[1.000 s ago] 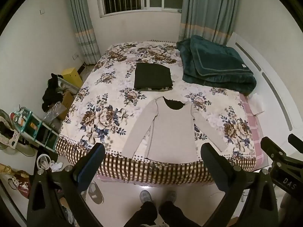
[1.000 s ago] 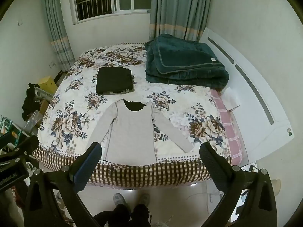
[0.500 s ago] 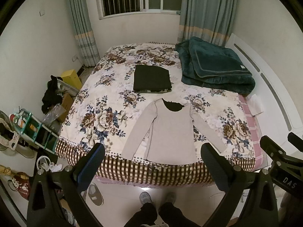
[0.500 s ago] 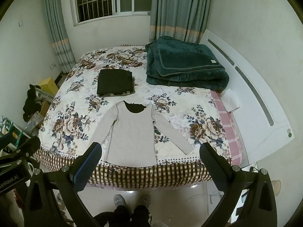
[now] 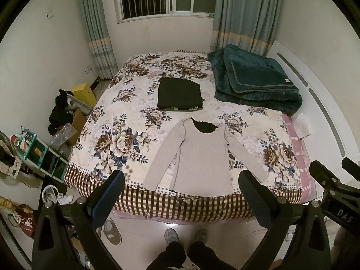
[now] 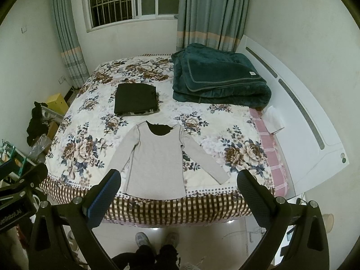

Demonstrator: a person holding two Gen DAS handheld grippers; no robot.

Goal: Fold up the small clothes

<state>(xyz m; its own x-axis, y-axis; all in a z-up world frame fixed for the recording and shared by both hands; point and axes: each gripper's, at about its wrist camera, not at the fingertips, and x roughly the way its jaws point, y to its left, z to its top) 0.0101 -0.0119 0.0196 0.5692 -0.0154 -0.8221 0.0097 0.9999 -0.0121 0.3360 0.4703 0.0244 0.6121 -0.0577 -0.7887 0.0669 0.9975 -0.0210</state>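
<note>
Lying flat beyond both wide-spread claws (image 5: 181, 181) (image 6: 178, 180): grey top (image 5: 202, 155).

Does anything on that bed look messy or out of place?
Not much. The grey top lies flat and face up near the bed's front edge, sleeves spread, its hem just over the checked border. Behind it a dark folded pile sits neatly. Only the green blanket looks loosely bundled. Both grippers are open and off the bed.

Left finger (image 5: 108, 193) covered the bed's (image 5: 202, 209) checkered corner; right gripper (image 5: 333, 189) ran off the frame edge. Clutter on the green shelf (image 5: 38, 155) was too small to read.
</note>
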